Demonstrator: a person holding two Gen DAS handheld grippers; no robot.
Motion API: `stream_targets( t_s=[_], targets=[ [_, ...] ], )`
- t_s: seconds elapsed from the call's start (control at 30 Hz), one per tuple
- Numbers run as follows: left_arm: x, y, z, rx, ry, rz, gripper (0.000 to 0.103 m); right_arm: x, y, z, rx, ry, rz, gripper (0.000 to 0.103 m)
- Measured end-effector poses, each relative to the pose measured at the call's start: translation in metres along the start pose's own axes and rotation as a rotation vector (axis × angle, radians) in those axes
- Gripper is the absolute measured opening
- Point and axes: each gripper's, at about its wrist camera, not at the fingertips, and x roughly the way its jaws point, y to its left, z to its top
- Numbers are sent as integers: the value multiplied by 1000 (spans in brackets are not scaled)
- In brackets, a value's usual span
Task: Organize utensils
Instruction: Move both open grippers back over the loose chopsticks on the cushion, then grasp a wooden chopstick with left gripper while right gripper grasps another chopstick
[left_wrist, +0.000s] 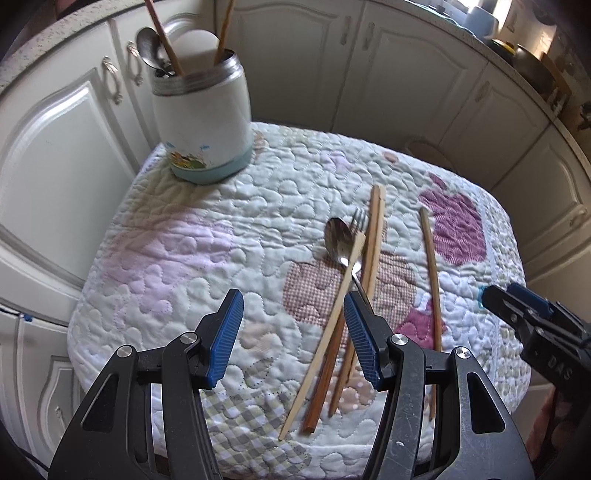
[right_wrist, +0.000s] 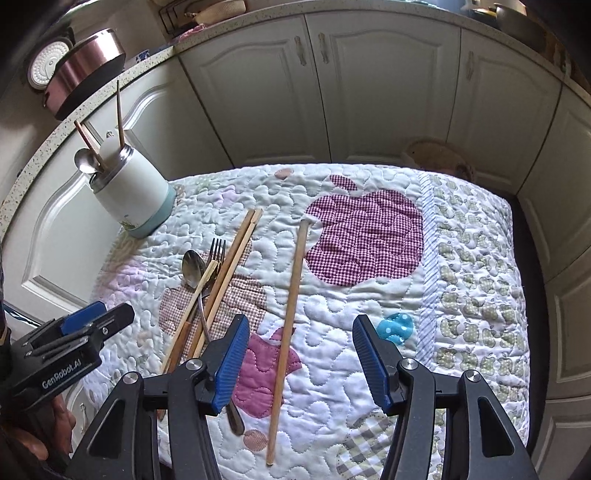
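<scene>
Both grippers hover above the quilted cloth (right_wrist: 354, 254), and neither one has anything between its fingers. The left gripper (left_wrist: 293, 334) has its jaws spread wide, blue pads facing each other over bare quilt, with the right pad just over the near part of the utensil pile. The right gripper (right_wrist: 300, 362) is wide too, and the lone chopstick (right_wrist: 290, 325) runs from near to far between its fingers, closer to the left one (no contact that I can make out).

The pile lies in the middle of the cloth: a spoon (left_wrist: 338, 236) bowl-up, a fork (left_wrist: 359, 218) with tines pointing far, and a pale chopstick (left_wrist: 325, 339) laid diagonally across them. A joined pair of chopsticks (left_wrist: 375, 236) lies just right of the fork, and a darker brown stick (left_wrist: 323, 384) sits among them at the near end. The lone chopstick rests apart to the right, touching none of the others.

Far left, at the corner of the cloth, stands the white utensil holder (left_wrist: 203, 122) with a metal rim and a pale green base. It is upright and already holds a spoon (left_wrist: 147, 46) and some chopsticks (left_wrist: 162, 37). Cream cabinet doors (right_wrist: 376, 85) close off the background.
</scene>
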Motion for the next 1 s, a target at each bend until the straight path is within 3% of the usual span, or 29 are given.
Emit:
stream_targets(
  t_s=[0.13,0.37,0.53,0.7,0.83,1.0],
  targets=[
    [7,5,-4,35,26,-67,56,9,3,3,-20,10,3,56],
    [25,6,-2,91,62,-121,56,32,7,13,-54,17,22,55],
    [37,-4,13,98,74,-149,56,43,-1,20,-34,38,33,47],
    [47,-22,32,132,67,-154,55,48,-6,20,-26,45,40,46],
    [60,-33,41,155,80,-144,43,48,-10,21,-13,47,42,46],
    [83,-36,43,159,114,-72,33,47,-13,23,-9,48,45,46]
  ],
)
